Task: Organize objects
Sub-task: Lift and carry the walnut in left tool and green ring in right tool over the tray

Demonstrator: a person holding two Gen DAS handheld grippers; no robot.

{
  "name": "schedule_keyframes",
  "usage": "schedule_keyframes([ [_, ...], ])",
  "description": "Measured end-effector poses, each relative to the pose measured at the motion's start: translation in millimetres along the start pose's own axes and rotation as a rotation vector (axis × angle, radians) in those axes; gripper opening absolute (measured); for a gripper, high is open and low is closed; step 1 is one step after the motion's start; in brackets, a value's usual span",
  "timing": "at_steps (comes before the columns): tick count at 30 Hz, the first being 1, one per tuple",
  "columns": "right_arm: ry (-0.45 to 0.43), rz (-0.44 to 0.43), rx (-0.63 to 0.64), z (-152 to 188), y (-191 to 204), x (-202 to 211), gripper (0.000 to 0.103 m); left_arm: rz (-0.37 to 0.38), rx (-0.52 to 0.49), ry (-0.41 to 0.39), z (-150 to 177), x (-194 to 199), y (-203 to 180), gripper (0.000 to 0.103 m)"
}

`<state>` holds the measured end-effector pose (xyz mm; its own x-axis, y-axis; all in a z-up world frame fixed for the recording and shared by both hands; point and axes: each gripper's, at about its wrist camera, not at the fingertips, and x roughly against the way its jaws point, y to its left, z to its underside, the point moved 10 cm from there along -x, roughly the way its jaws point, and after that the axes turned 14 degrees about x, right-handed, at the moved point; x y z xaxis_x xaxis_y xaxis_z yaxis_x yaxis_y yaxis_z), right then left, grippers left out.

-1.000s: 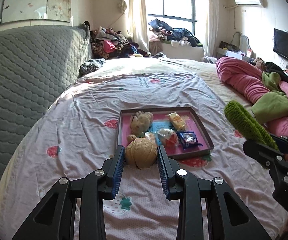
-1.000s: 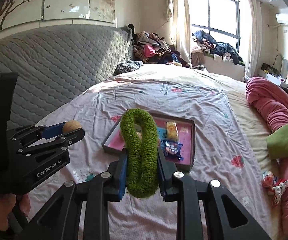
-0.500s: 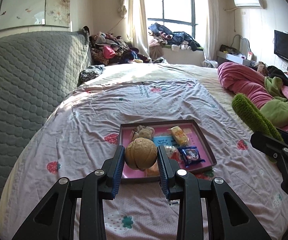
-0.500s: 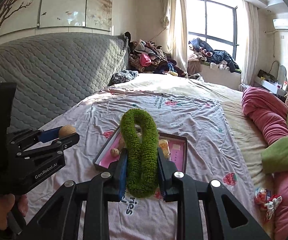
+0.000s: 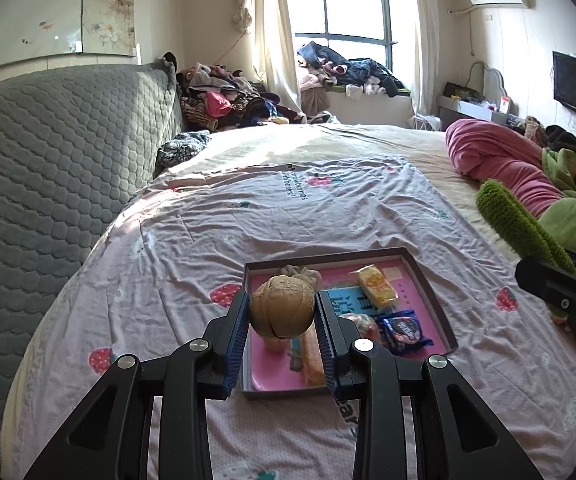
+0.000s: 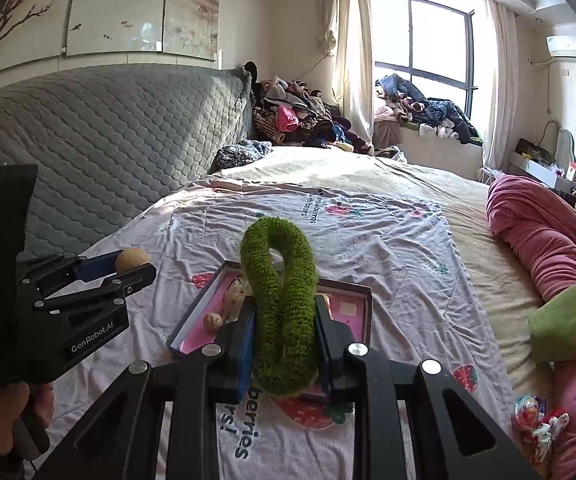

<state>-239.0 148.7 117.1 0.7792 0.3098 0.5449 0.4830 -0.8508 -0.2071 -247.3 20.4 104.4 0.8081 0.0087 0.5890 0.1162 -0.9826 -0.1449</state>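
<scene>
Left of the tray [image 5: 427,280], a grey quilted headboard [image 5: 48,168] rises beside the bed [image 5: 168,248]. Over the tray's near left part, the left gripper [image 5: 282,312] has its jaws clenched on a walnut [image 5: 282,310], lifted clear of the tray floor. Inside the tray lie a beige scrunchie [image 5: 301,273] at the far edge, a yellow packet [image 5: 375,290] right of it, and a blue packet [image 5: 403,330] nearer. Over the tray's near edge, in the right wrist view, the right gripper [image 6: 284,344] grips a green loop [image 6: 282,304] standing upright between its jaws. Right of the tray, a pink quilt [image 6: 535,236] lies rumpled, with wrapped sweets [image 6: 535,424] on the bed beside it.
</scene>
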Motion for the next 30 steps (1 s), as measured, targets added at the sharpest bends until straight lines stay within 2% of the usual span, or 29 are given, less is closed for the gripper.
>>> schedule_keyframes([
  [11,0.012,0.005,-0.020,0,-18,-45,0.027,-0.004,0.017,0.022,0,-60,4,0.034],
  [21,0.058,0.004,-0.042,24,-32,-93,0.027,-0.001,0.000,0.069,12,-119,-11,0.034],
  [30,0.081,0.002,-0.062,39,-48,-125,0.027,0.006,0.004,0.100,21,-156,-26,0.034],
])
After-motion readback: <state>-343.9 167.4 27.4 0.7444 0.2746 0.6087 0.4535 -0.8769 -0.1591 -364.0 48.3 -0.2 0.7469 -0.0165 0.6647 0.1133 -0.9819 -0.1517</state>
